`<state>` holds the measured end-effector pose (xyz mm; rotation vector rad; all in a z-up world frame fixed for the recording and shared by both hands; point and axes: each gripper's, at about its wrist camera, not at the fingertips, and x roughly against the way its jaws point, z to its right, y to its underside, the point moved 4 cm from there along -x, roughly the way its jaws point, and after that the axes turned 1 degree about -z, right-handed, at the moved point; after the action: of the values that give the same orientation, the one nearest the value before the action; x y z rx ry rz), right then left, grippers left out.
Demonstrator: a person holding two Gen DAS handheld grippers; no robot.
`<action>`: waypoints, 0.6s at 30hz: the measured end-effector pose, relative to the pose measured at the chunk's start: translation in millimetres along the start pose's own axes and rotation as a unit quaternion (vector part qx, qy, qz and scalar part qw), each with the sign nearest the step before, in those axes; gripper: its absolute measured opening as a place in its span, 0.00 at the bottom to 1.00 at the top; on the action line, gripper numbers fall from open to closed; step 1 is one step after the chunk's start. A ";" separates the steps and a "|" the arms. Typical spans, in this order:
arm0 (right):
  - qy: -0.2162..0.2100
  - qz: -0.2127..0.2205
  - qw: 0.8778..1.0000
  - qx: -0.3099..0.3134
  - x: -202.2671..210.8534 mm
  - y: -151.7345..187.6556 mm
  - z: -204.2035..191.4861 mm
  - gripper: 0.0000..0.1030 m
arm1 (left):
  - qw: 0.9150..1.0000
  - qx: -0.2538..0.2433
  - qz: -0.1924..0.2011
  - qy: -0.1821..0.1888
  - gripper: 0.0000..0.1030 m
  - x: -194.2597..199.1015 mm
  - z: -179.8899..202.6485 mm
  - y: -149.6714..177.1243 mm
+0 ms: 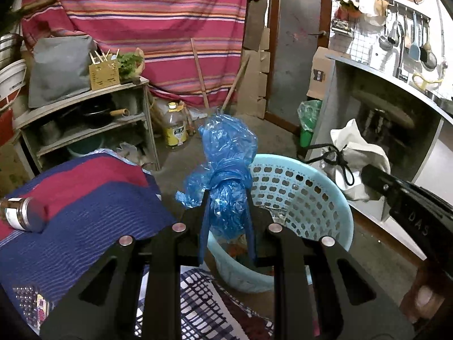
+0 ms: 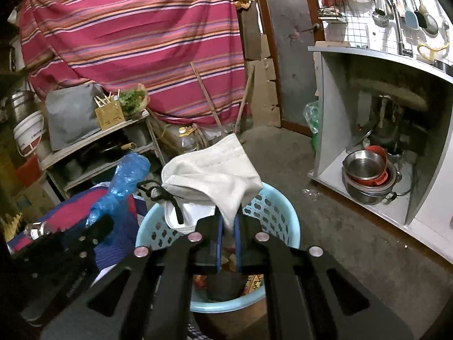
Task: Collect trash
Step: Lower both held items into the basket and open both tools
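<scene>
The crumpled blue plastic bag (image 1: 223, 167), knotted around its middle, stood up between the blue-padded fingers (image 1: 204, 226) of the left hand-held gripper (image 1: 226, 195), which pinched it at its lower end with the jaws only narrowly apart. It hung above the near rim of the pale blue perforated plastic basket (image 1: 297, 187), where scraps of litter lay at the bottom. Over on the right, the right hand-held gripper (image 2: 228, 221) was pressed almost together on a corner of the white face mask with black ear loops (image 2: 209, 170), and the mask draped over the same basket's (image 2: 271, 212) opening. Beside the basket lay a red and blue striped cloth (image 1: 85, 195) with a metal-lidded glass jar (image 1: 21, 212) tipped on it. Behind, a pink striped curtain (image 1: 147, 28) hung past a grey shelf unit (image 1: 85, 119).
</scene>
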<state>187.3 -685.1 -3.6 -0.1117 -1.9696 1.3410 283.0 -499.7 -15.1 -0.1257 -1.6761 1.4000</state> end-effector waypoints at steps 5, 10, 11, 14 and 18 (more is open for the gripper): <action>0.013 -0.004 1.000 -0.013 -0.4 3.8 6.9 0.07 | 1.000 0.000 -0.004 -0.004 0.20 -3.5 3.4 -0.5; 0.013 -0.005 1.000 -0.023 -1.7 5.2 14.3 0.07 | 1.000 -0.004 -0.008 -0.006 0.20 -7.1 8.5 -5.1; 0.010 -0.004 1.000 -0.026 -1.3 5.3 14.9 0.07 | 1.000 -0.004 -0.008 -0.005 0.20 -7.8 9.2 -5.2; 0.006 -0.004 1.000 -0.027 -1.9 5.0 16.1 0.07 | 1.000 -0.008 -0.010 -0.003 0.20 -11.9 11.6 -4.4; 0.007 -0.005 0.999 -0.031 -1.6 6.7 16.4 0.11 | 1.000 -0.013 -0.015 0.001 0.20 -19.3 16.5 -3.5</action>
<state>176.3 -695.4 -13.0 -0.1400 -1.9981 1.2694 284.4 -524.3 -22.1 -0.1157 -1.6884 1.3555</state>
